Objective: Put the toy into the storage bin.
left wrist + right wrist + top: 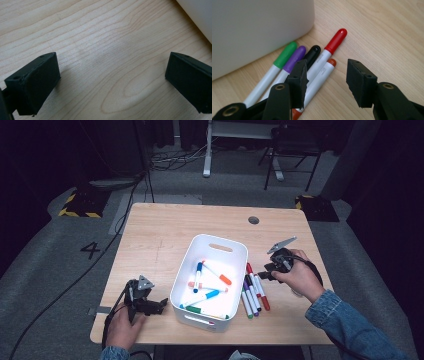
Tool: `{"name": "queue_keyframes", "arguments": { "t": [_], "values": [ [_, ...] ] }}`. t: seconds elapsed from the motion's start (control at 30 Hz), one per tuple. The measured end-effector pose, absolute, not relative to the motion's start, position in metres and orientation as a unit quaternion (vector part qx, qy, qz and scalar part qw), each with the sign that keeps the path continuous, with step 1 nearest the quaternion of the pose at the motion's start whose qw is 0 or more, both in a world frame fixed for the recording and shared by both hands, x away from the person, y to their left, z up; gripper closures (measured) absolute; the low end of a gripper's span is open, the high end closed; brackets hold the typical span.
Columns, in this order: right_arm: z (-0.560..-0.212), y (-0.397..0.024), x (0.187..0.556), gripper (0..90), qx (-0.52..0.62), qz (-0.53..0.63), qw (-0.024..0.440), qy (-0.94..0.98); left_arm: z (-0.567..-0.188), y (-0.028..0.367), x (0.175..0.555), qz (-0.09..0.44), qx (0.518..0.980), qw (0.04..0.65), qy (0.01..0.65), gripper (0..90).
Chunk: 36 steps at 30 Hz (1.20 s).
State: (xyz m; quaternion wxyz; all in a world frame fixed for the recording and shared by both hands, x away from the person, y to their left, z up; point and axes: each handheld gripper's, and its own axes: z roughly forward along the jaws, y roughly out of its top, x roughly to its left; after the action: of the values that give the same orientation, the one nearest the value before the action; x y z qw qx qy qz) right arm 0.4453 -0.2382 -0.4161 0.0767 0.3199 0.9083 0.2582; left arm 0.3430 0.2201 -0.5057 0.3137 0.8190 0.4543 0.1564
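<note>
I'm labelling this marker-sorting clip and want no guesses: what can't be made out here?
- Marker in the bin: print too small in the high view.
- Table markers: lower ends hidden behind the right gripper in the right gripper view.
- White bin: cut off by the left gripper view's edge, beyond the open left gripper.

Table (165, 227): pale wood grain.
Bin (235, 249): white; markers inside w/ blue, orange, green caps.
Markers beside bin, white barrels: green cap (285, 55), purple cap (294, 59), black cap (312, 55), red cap (335, 40), orange cap (331, 63).
Sleeve (350, 325): blue denim.
</note>
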Motion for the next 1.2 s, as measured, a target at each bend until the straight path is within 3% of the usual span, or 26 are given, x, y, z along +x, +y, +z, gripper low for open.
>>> {"name": "queue_keyframes", "arguments": {
  "t": [0.43,0.77,1.0,1.2],
  "values": [
    [-0.456,-0.237,0.443,52.1,0.335,0.236,0.048,0.911,-0.506,0.22,0.343,0.157,0.819,0.314,0.454,0.0],
    [-0.47,-0.244,0.442,53.2,0.344,0.221,0.053,0.911,-0.506,0.22,0.343,0.156,0.819,0.314,0.454,0.0],
    [-0.469,-0.252,0.439,69.2,0.358,0.201,0.084,0.908,-0.506,0.22,0.343,0.156,0.819,0.314,0.454,0.0],
    [-0.468,-0.254,0.439,76.3,0.38,0.197,0.079,0.9,-0.506,0.22,0.343,0.158,0.819,0.313,0.454,0.0]
  ]
}}
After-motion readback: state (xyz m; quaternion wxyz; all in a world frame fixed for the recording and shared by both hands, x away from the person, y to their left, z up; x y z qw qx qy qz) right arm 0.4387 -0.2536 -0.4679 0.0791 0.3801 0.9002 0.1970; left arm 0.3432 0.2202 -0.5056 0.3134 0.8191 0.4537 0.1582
